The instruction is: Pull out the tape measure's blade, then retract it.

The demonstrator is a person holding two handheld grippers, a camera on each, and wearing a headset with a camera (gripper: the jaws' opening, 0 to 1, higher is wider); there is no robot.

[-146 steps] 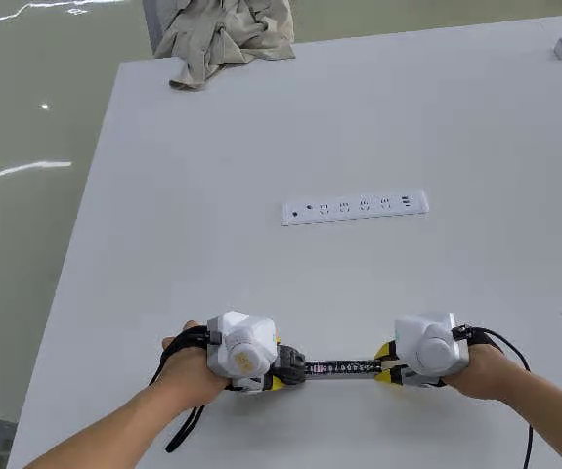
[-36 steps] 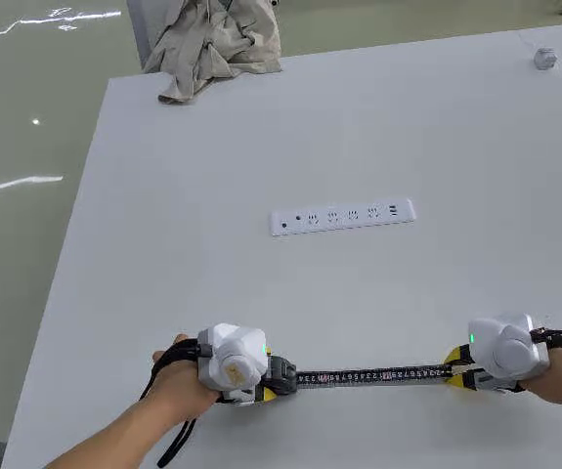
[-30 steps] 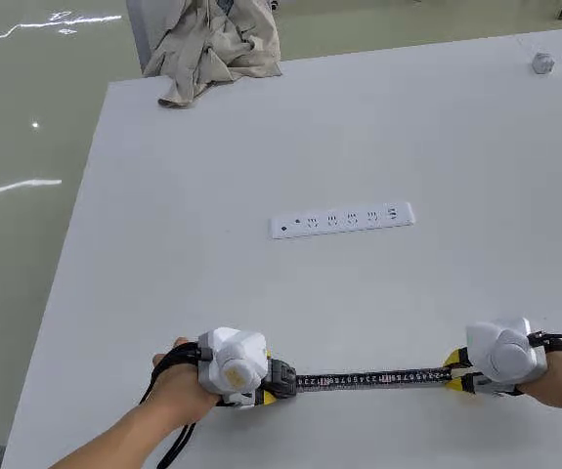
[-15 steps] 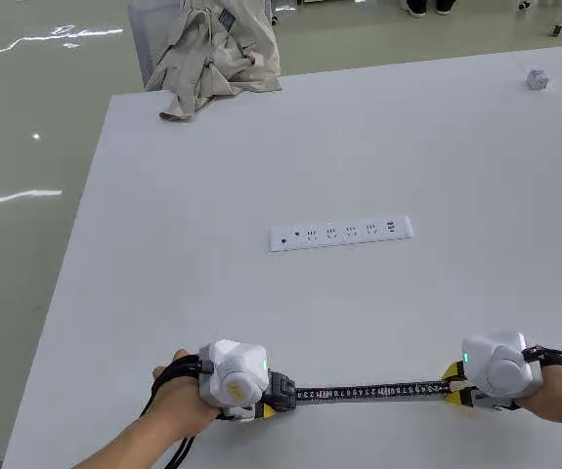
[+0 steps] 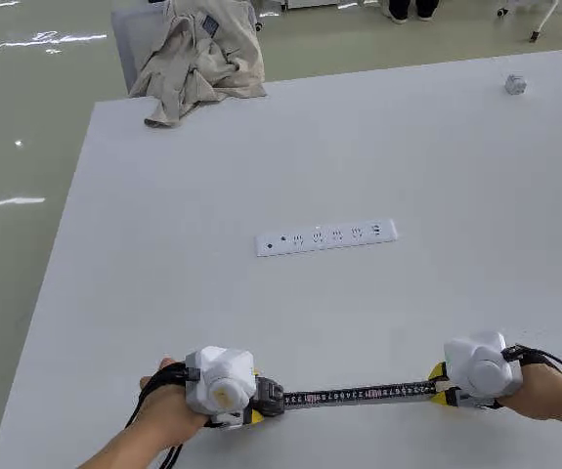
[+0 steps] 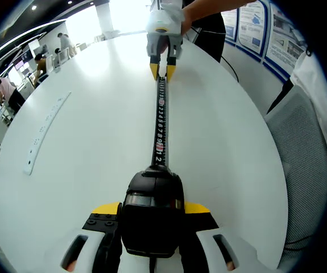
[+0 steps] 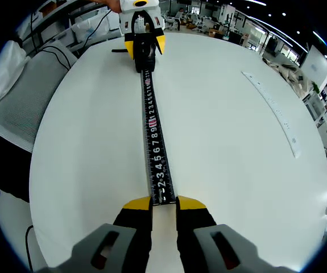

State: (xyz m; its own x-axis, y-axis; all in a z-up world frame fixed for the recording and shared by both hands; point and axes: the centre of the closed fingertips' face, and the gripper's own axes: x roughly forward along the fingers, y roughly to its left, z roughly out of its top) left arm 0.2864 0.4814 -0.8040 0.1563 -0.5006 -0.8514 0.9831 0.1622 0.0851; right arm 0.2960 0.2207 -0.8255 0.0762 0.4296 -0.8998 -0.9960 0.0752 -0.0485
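My left gripper (image 5: 252,402) is shut on the black tape measure case (image 5: 268,398) near the table's front edge. In the left gripper view the case (image 6: 152,219) sits between the yellow-tipped jaws of the left gripper (image 6: 152,209). The blade (image 5: 359,394) runs flat over the table to the right, with its numbers showing. My right gripper (image 5: 437,387) is shut on the blade's end. In the right gripper view the right gripper (image 7: 163,200) pinches that end, and the blade (image 7: 150,125) leads away to the case (image 7: 144,54).
A white power strip (image 5: 326,237) lies mid-table, beyond the blade. Crumpled beige cloth (image 5: 194,54) sits at the far left corner, and a small grey object (image 5: 515,85) at the far right. A grey mesh chair (image 6: 299,148) stands by the table's near edge.
Since 4.9 s ago the right gripper has drawn the blade far out to the right. Over the last second the span stays about the same; the head camera has shifted.
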